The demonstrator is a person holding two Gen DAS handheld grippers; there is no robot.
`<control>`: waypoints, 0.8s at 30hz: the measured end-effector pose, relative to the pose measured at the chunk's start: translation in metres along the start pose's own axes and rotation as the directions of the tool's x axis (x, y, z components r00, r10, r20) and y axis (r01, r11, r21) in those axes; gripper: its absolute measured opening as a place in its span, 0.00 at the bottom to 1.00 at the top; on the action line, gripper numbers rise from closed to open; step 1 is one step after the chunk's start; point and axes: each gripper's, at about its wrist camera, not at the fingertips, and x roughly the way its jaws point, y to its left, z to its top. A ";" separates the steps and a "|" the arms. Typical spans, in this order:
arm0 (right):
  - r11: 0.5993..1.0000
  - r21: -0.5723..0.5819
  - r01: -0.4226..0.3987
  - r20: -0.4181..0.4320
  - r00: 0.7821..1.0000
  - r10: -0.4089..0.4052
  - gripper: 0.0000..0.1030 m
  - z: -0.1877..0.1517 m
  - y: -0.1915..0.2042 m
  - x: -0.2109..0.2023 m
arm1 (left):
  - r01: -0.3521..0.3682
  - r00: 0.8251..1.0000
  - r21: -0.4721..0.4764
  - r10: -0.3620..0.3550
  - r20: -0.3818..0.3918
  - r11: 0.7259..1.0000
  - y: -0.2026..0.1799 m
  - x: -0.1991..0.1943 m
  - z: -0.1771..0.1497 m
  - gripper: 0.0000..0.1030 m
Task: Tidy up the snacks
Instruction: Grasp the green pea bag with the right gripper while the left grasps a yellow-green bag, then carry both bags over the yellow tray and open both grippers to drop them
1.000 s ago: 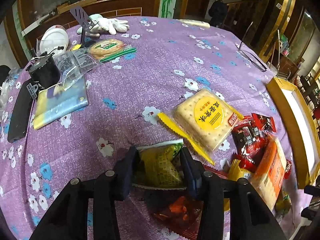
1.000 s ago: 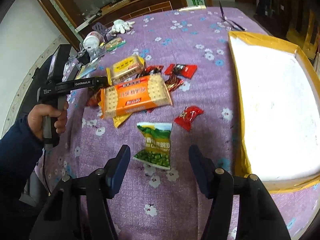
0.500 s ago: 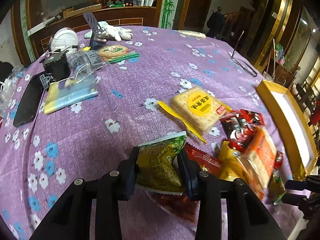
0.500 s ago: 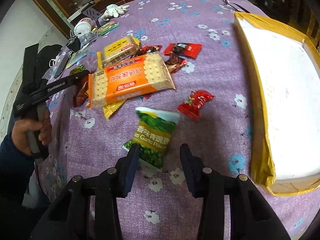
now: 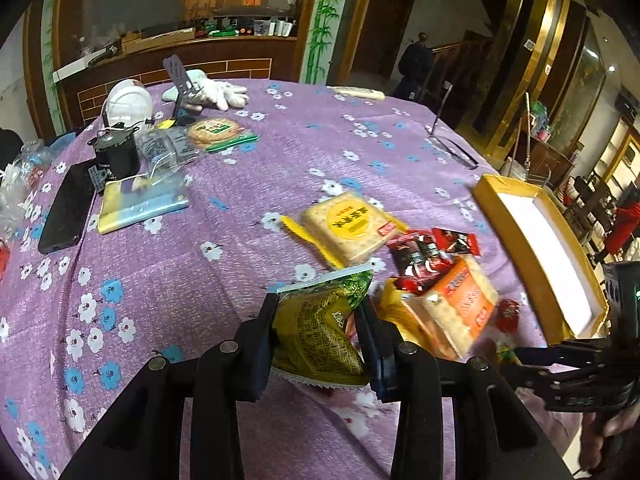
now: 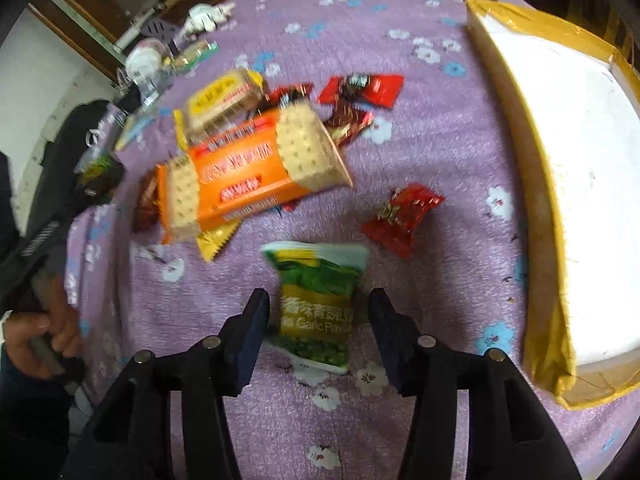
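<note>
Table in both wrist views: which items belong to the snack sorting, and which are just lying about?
Job:
- green pea packet in left gripper
- garlic pea packet between the right gripper fingers
- orange cracker pack
- yellow cracker pack
- red candies
- yellow box

Lying about:
- phone
- white gloves
- glasses

Bare purple bench (image 6: pixel 452 168) runs open between the snack heap and the yellow-walled box (image 6: pixel 536 184), broken only by 1 red candy (image 6: pixel 402 216). The heap itself blocks the left: an orange cracker pack (image 6: pixel 248 172) lies over smaller wrappers, with a yellow cracker pack (image 5: pixel 346 226) just behind. The near bench (image 5: pixel 132 280) at the left is clear up to a phone (image 5: pixel 66 208), a black pot (image 5: pixel 116 154) and plastic bags (image 5: pixel 160 152).
</note>
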 end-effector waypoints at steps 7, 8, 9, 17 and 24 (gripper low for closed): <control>0.999 -0.048 0.001 0.029 1.000 0.000 0.31 -0.010 0.009 -0.004 | 0.031 1.000 0.021 -0.031 0.001 0.999 -0.012 -0.006 -0.002 0.39; 0.999 -0.043 -0.009 0.042 0.999 0.010 0.31 -0.011 0.008 -0.007 | 0.037 0.999 0.027 -0.037 -0.001 0.999 -0.014 -0.006 -0.003 0.39; 0.999 -0.040 -0.021 0.055 0.998 0.024 0.31 -0.012 0.008 -0.010 | 0.042 0.999 0.035 -0.042 -0.002 0.998 -0.017 -0.006 -0.003 0.39; 0.999 -0.028 -0.046 0.126 0.991 0.049 0.31 -0.018 0.005 -0.031 | 0.094 0.996 0.083 -0.094 -0.009 0.992 -0.042 -0.010 -0.007 0.39; 0.999 0.001 -0.039 0.169 0.985 0.039 0.31 -0.024 -0.004 -0.048 | 0.148 0.989 0.122 -0.146 -0.024 0.981 -0.064 -0.010 -0.011 0.38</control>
